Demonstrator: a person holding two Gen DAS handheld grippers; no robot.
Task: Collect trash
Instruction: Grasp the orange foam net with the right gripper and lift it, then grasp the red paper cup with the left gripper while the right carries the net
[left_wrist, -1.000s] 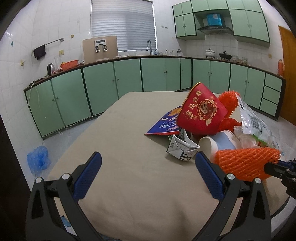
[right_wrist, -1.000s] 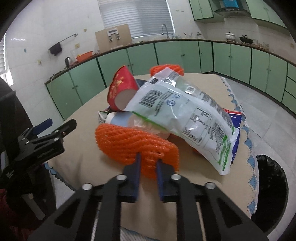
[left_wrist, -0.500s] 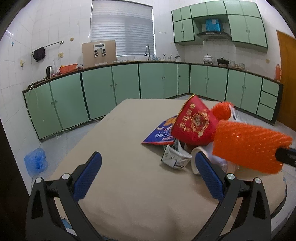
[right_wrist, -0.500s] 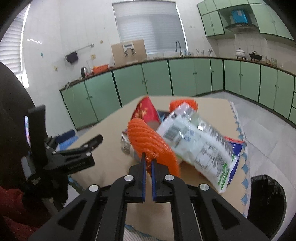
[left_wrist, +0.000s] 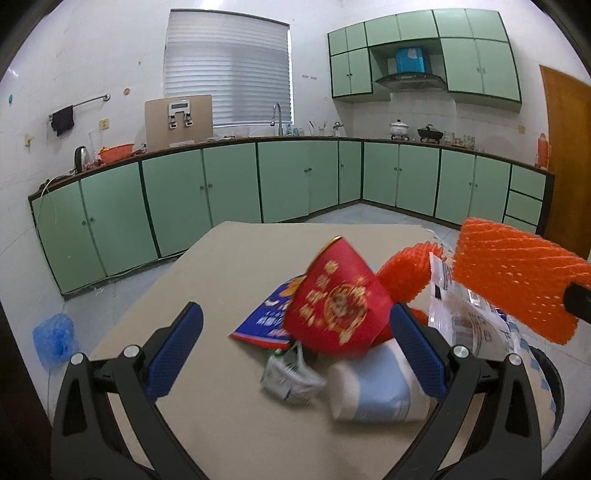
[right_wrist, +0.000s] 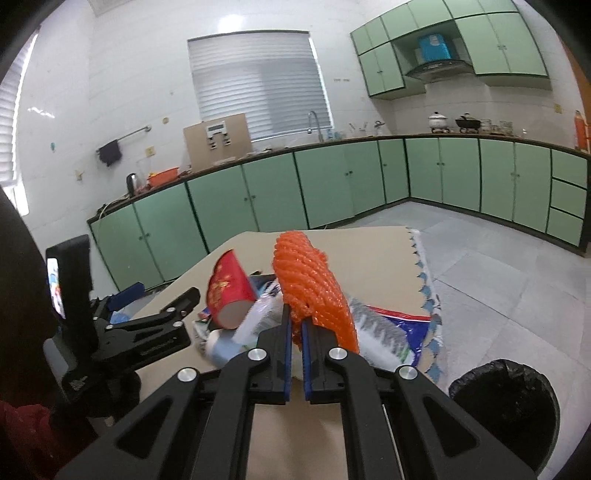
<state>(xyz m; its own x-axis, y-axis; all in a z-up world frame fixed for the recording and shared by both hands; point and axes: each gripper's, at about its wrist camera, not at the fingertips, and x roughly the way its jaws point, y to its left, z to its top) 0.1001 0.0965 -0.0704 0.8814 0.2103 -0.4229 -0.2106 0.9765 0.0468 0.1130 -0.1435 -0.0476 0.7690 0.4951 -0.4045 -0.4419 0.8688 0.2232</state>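
Green kitchen cabinets ring a tiled floor, and a beige table (left_wrist: 221, 280) in front carries a heap of trash. Nearest, the right claw (right_wrist: 296, 325) is pinched almost shut on the edge of an orange foam net (right_wrist: 314, 284), which hangs in the air above the heap. Just right of that claw and lower, beside the table, stands a bin (right_wrist: 506, 398) with a black liner.

The net looks very light, soft and springy, with an open mesh that gives the pads purchase. It should squash flat rather than slip, so a pinch at one edge seems enough.

The left claw (left_wrist: 295, 347) stands wide with nothing between its blue pads, aimed at the heap. From the net's side of the heap outward lie:
- a clear printed bag (left_wrist: 461, 317), thin and crinkly, probably slippery and best taken at a fold
- a pale blue cup (left_wrist: 376, 387) on its side, light and easily crushed
- a crumpled carton (left_wrist: 288, 376)
- a red paper cup (left_wrist: 336, 299), tipped over, stiff only at the rim
- a second orange net (left_wrist: 402, 273) behind the cup
- a blue wrapper (left_wrist: 266, 317), flat on the table
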